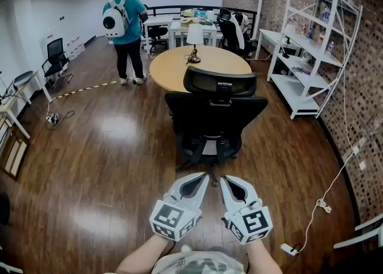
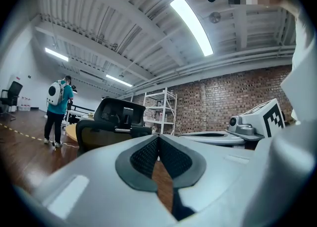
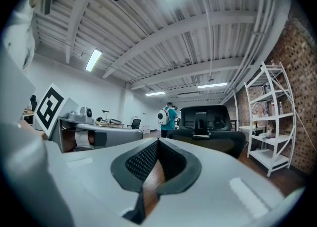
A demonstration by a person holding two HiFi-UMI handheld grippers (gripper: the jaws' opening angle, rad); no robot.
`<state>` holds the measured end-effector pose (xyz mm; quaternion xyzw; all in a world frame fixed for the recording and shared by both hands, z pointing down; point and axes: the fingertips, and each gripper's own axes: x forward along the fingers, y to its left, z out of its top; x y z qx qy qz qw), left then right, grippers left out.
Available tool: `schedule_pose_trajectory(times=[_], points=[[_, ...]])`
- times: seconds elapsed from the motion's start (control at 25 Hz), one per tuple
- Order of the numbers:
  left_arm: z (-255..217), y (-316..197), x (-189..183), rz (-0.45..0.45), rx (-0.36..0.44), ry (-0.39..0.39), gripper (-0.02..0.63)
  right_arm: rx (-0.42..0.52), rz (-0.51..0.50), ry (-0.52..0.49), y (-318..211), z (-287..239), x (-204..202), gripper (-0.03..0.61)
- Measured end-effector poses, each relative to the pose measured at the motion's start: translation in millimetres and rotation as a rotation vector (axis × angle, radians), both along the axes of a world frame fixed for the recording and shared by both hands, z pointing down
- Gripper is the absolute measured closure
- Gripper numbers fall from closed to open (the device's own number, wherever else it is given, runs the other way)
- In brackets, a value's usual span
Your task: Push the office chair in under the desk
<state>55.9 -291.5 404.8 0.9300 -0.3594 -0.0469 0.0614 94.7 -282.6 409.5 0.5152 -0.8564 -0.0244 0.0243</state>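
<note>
A black office chair [image 1: 214, 114] with a headrest stands on the wood floor, its back toward me, just short of the round wooden desk [image 1: 173, 66]. Both grippers hover side by side below the chair, a short way from its base, touching nothing. My left gripper [image 1: 202, 178] is shut and empty; the chair [image 2: 111, 122] shows ahead of it, left of centre. My right gripper [image 1: 224, 180] is shut and empty too, with the chair's back [image 3: 205, 127] ahead of it, right of centre.
A table lamp [image 1: 194, 40] stands on the round desk. A person [image 1: 127, 30] with a white backpack stands at the far left of the desk. White shelving [image 1: 311, 45] lines the brick wall on the right. A white cable [image 1: 320, 204] lies on the floor at right. Another black chair [image 1: 57, 57] sits at far left.
</note>
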Motion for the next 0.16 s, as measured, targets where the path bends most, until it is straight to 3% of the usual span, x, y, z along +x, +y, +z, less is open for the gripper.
schedule_pose_trajectory(times=[0.16], points=[[-2.3,-0.3,0.5,0.004,0.006,-0.004,0.598,0.013,-0.003,0.010,1.2,-4.2,-1.1,0.577]])
